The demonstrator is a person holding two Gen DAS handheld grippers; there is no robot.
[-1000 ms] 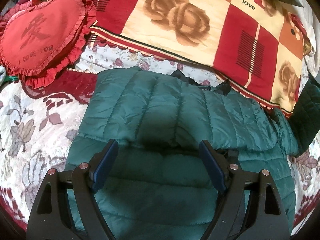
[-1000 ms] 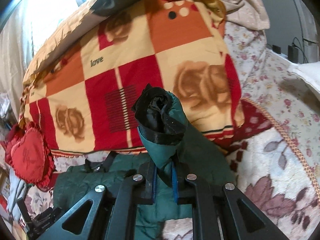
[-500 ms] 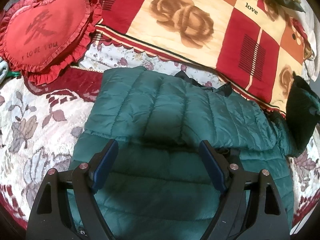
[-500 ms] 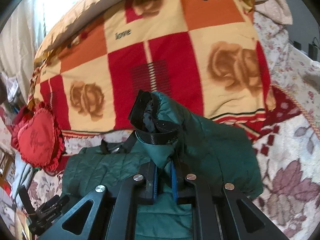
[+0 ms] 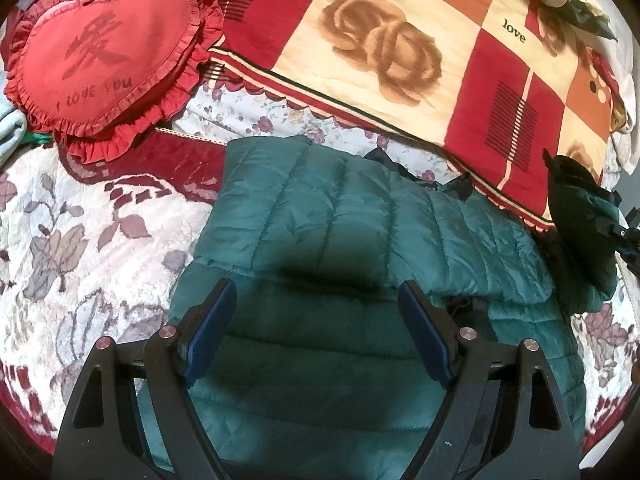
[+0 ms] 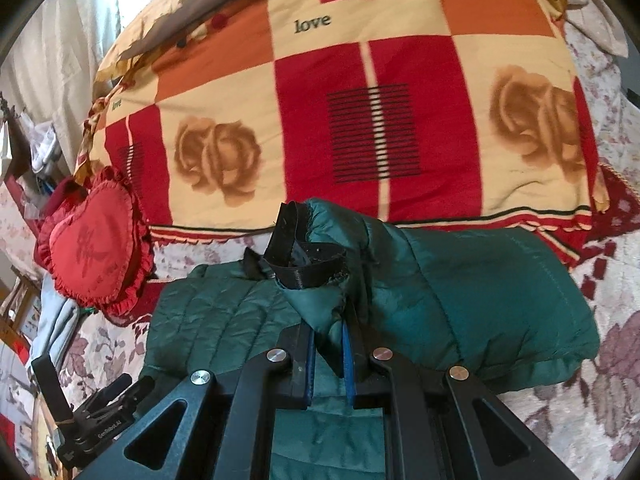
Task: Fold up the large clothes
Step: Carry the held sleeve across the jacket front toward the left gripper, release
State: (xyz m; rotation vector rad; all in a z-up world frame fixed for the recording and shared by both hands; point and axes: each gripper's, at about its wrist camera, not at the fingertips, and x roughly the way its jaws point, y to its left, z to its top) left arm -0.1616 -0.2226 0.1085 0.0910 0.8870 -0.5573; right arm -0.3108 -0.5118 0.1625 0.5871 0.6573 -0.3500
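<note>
A dark green quilted puffer jacket (image 5: 340, 240) lies on the floral bedspread, one sleeve folded across its body. My left gripper (image 5: 316, 304) is open and empty, hovering just above the jacket's middle. My right gripper (image 6: 330, 344) is shut on the jacket's other sleeve (image 6: 460, 300) near its black elastic cuff (image 6: 304, 264), holding it raised over the jacket's right side. That lifted sleeve (image 5: 576, 220) shows at the right edge of the left wrist view. The left gripper's body (image 6: 92, 420) shows at the lower left of the right wrist view.
A red, orange and cream blanket (image 5: 400, 48) with rose prints lies folded behind the jacket. A red heart-shaped ruffled pillow (image 5: 100, 64) sits at the far left. The floral bedspread (image 5: 80, 240) shows left of the jacket.
My right gripper has carried the sleeve leftward and lower over the jacket. My left gripper has shifted slightly and stays open above the jacket.
</note>
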